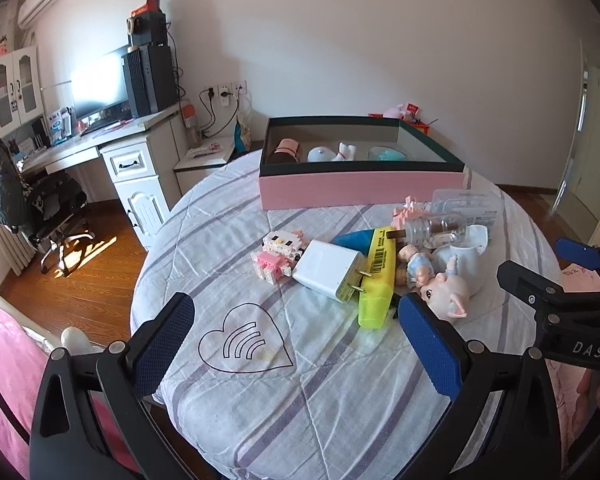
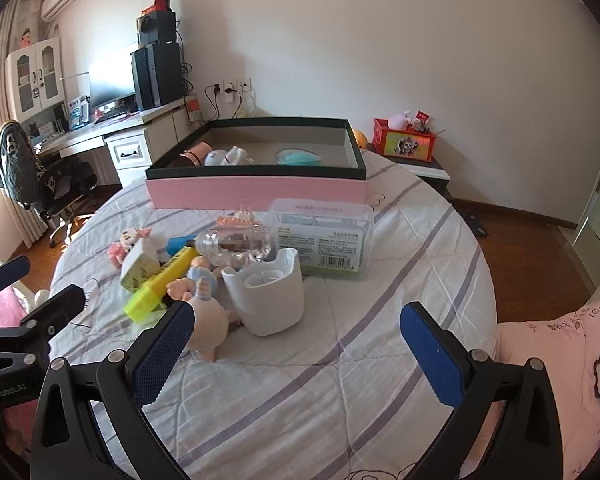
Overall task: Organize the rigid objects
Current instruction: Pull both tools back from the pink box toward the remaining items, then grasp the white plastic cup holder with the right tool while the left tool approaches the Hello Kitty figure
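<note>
A pile of small objects lies on the round table: a white charger plug [image 1: 328,270], a yellow highlighter [image 1: 376,276], a pink-white brick toy [image 1: 276,254], a pig doll [image 1: 446,294], a glass bottle [image 1: 432,230], a white cup-like holder [image 2: 266,296] and a clear plastic case [image 2: 324,238]. A pink box with a dark rim [image 1: 360,190] stands behind them and holds several items. My left gripper [image 1: 296,336] is open and empty, in front of the pile. My right gripper [image 2: 296,340] is open and empty, just before the white holder and pig doll [image 2: 208,330].
The table has a striped cloth [image 1: 300,400] with a heart drawing [image 1: 244,340]. A desk with monitor [image 1: 100,88] and an office chair [image 1: 32,208] stand left. A red box [image 2: 404,144] sits on a side table at the back right. Pink bedding [image 2: 556,344] lies right.
</note>
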`<state>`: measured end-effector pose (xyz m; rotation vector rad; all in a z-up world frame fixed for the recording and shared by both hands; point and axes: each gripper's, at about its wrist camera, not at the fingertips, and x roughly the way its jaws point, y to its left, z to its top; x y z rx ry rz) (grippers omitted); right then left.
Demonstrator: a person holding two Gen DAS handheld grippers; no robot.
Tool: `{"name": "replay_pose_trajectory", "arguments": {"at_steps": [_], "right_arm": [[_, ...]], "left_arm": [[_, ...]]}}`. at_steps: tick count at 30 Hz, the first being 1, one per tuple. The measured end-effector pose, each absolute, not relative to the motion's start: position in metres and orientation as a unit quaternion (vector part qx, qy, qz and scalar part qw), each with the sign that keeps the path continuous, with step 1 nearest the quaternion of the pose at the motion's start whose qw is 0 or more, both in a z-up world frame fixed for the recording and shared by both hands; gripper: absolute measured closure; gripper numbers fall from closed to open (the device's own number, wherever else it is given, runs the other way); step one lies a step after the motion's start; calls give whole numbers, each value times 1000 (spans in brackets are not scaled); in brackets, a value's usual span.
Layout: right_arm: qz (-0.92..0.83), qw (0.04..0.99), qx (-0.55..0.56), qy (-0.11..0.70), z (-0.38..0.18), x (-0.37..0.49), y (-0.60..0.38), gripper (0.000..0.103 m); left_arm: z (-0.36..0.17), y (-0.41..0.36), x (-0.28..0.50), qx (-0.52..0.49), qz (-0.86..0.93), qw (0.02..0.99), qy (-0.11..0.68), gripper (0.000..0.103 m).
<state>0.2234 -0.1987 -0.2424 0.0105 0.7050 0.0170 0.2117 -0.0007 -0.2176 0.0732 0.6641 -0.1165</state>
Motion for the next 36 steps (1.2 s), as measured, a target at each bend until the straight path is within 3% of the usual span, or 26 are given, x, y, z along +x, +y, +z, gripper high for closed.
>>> {"name": "replay_pose_trajectory", "arguments": {"at_steps": [13, 16, 18, 19, 32, 36], "right_arm": [[51, 922, 21, 383, -273, 277, -202, 2], [73, 918, 19, 389, -277, 284, -199, 19], [97, 911, 25, 401, -285, 288, -199, 42], [106, 909, 29, 402, -287, 288, -199, 47], [75, 918, 29, 388, -283, 271, -231, 46], [77, 920, 30, 383, -282, 275, -230, 46]], "left_arm": [[-244, 11, 248, 3, -70, 926, 371, 0], [-250, 10, 255, -1, -71, 922, 381, 0], [-254, 10, 259, -1, -67, 920, 385, 0], [-255, 10, 261, 0, -65, 919, 388, 0], [-245, 48, 290, -92, -91, 919, 373, 0], [-259, 55, 307, -59, -43, 914, 398, 0]]}}
